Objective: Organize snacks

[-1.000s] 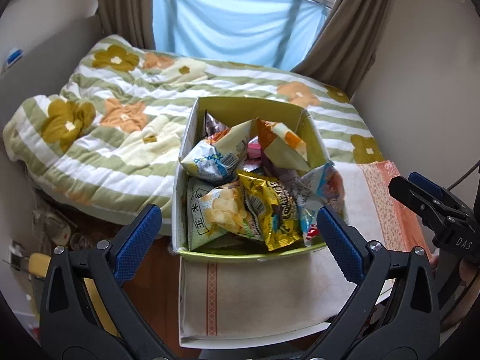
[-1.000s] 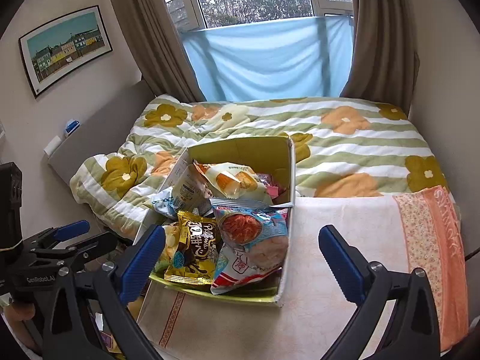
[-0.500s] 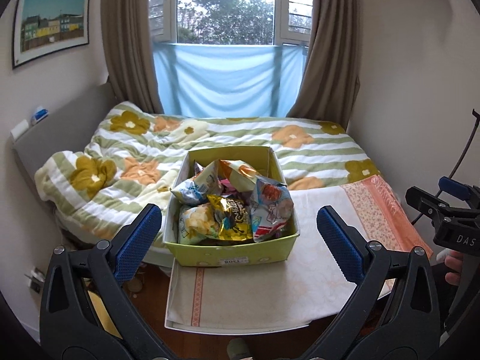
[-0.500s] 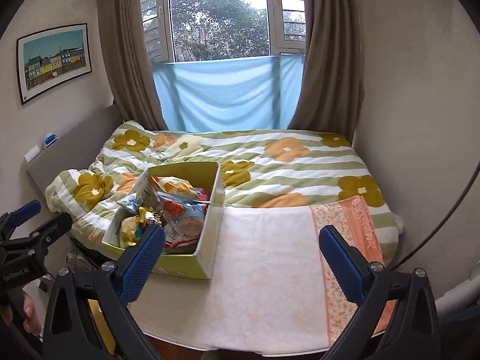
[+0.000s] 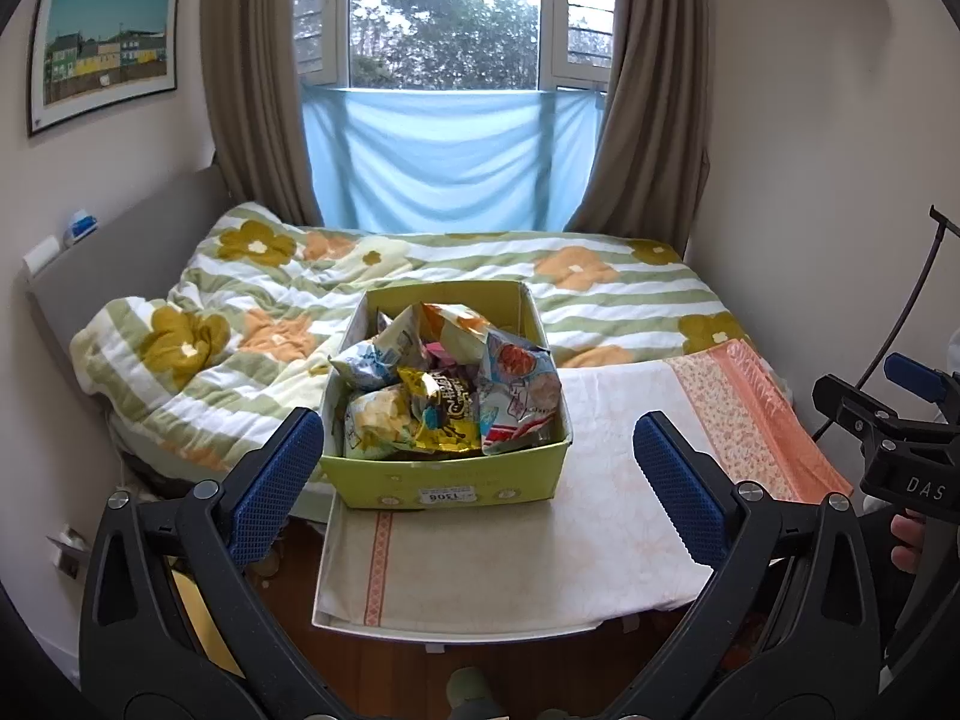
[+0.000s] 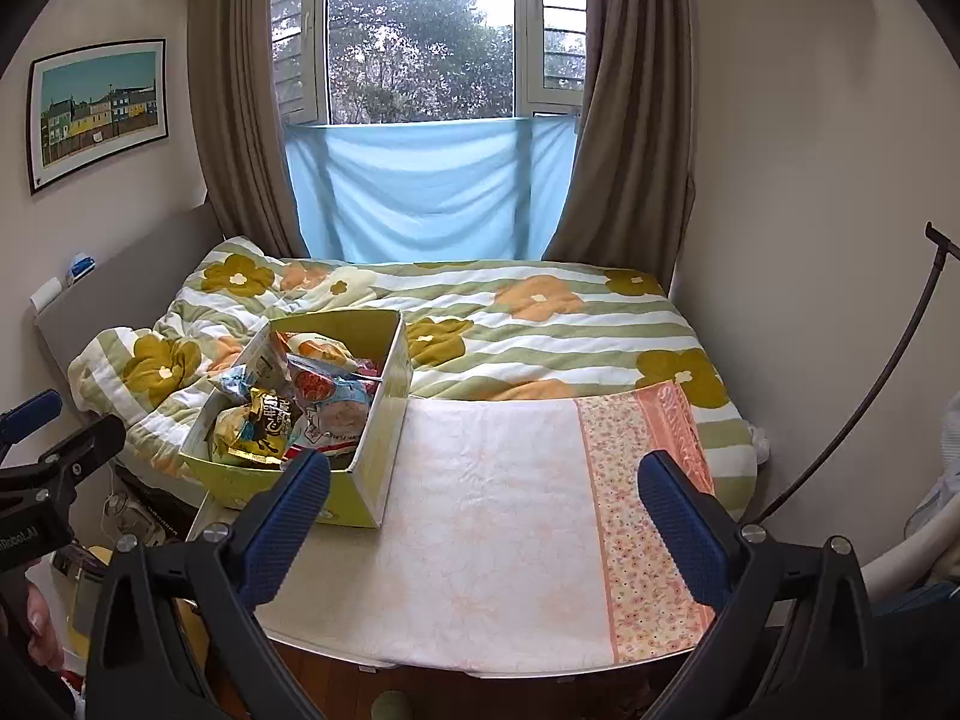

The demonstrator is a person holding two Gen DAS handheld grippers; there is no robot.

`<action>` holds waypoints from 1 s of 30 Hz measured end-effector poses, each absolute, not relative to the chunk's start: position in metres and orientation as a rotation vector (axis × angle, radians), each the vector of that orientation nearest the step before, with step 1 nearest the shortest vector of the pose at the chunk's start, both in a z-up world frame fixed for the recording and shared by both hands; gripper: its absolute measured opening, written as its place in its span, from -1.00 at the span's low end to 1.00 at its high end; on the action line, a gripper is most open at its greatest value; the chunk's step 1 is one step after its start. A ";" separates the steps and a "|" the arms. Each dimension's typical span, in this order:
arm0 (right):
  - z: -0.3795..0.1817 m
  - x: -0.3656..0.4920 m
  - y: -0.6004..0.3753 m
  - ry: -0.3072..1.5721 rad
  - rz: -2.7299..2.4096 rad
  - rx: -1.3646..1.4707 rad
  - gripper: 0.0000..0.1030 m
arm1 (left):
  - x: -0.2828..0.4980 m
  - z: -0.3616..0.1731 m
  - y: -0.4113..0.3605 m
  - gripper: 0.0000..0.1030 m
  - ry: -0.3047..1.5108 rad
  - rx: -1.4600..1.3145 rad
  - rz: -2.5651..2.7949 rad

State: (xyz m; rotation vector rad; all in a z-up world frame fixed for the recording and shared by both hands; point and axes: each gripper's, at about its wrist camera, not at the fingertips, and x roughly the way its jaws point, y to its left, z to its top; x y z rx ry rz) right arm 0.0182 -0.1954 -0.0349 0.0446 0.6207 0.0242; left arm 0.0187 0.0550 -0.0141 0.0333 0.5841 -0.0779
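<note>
A yellow-green cardboard box point(image 5: 444, 483) stands on the left part of a cloth-covered table point(image 5: 570, 546); it also shows in the right wrist view point(image 6: 384, 420). It is filled with several snack bags point(image 5: 447, 396), among them a yellow bag point(image 5: 444, 414) and a white-and-red bag point(image 5: 519, 390). My left gripper point(image 5: 477, 489) is open and empty, held back from the box's near side. My right gripper point(image 6: 483, 519) is open and empty, above the bare cloth to the right of the box point(image 6: 480, 510).
A bed with a flowered green-striped quilt point(image 5: 252, 324) lies behind the table. Walls close in on both sides, and a window with brown curtains point(image 5: 648, 90) is at the back. A wooden floor point(image 5: 288, 588) shows below the table's near edge.
Both grippers have pulled back and up from close over the box, so the box now looks smaller and the whole table and room are in view. Both stay open and empty.
</note>
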 end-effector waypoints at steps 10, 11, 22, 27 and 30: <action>-0.035 0.018 -0.195 0.619 0.023 0.046 0.98 | 0.019 -0.014 0.057 0.99 0.586 0.036 -0.078; -0.034 0.016 -0.194 0.618 0.022 0.046 0.98 | 0.018 -0.014 0.057 0.99 0.586 0.036 -0.079; -0.034 0.017 -0.193 0.618 0.022 0.046 0.98 | 0.018 -0.015 0.055 0.99 0.579 0.044 -0.080; -0.033 0.017 -0.191 0.620 0.022 0.044 0.98 | 0.016 -0.013 0.057 0.99 0.573 0.028 -0.083; -0.033 0.017 -0.189 0.623 0.020 0.045 0.98 | 0.017 -0.013 0.058 0.99 0.573 0.027 -0.081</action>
